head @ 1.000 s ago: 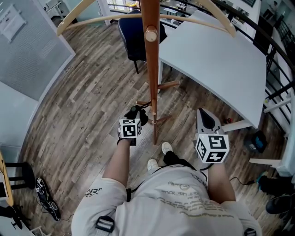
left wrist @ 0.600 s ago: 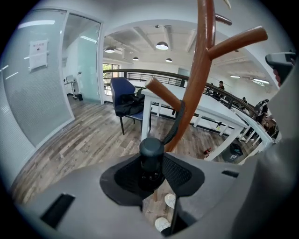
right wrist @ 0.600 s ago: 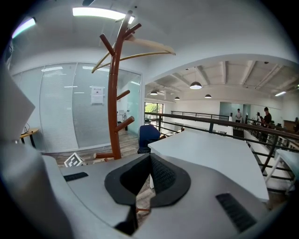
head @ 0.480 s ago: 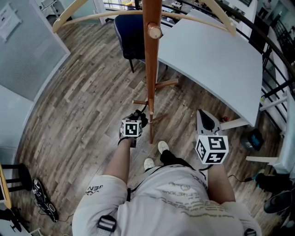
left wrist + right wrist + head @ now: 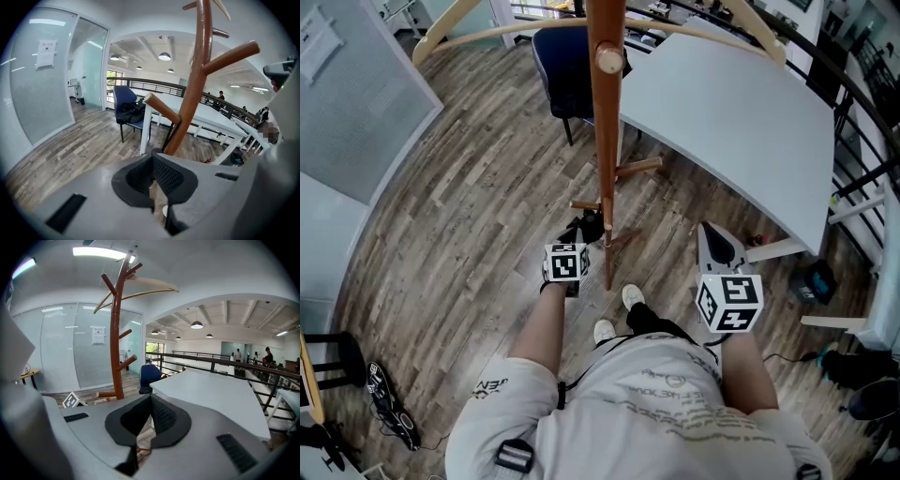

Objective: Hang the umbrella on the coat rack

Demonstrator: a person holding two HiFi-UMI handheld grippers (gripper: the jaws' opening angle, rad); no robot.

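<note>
Tall brown wooden coat rack (image 5: pixel 605 141): top cut off by the upper edge in the head view, and likewise in the left gripper view. Its pale curved wooden arms (image 5: pixel 455 23) run out of frame at that same edge.

Dark blue chair (image 5: pixel 567 84): right side hidden behind the rack pole and the white table (image 5: pixel 741 122).

White shoes (image 5: pixel 637 298): partly covered by the person's own body (image 5: pixel 666 412).

Flat black object (image 5: pixel 394 403) on the wooden floor (image 5: pixel 469 234), lower left: too small to identify.

Distant standing figures (image 5: pixel 268 355), right gripper view: too small for detail.
</note>
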